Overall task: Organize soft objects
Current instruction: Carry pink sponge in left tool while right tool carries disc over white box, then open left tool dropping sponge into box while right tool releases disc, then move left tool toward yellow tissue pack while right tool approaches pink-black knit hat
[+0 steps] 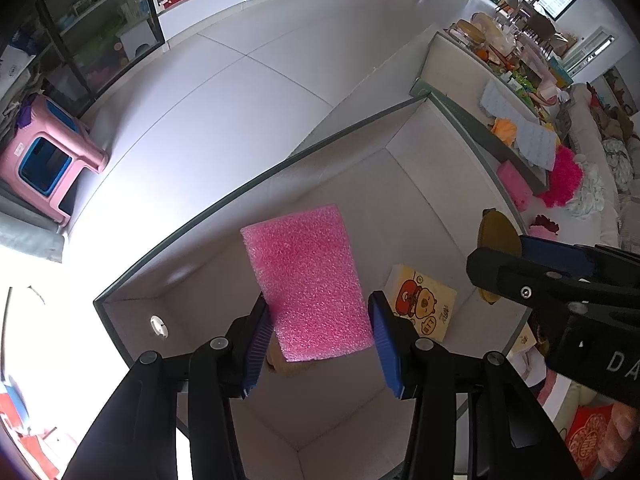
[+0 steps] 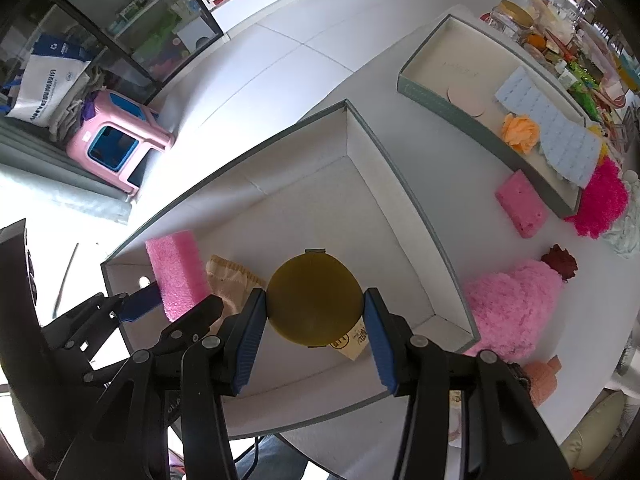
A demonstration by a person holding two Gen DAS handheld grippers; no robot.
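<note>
At the lower centre of the frame, an olive round pad [image 2: 315,300] is clamped between the blue fingers of the right gripper [image 2: 315,332] over the open white box [image 2: 384,152]. At left, a pink foam block [image 2: 178,276] is gripped by the left gripper [image 2: 160,300].

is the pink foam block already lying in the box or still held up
Held up. The left gripper is shut on the pink foam block, which stands on edge above the box floor in the right wrist view.
</note>
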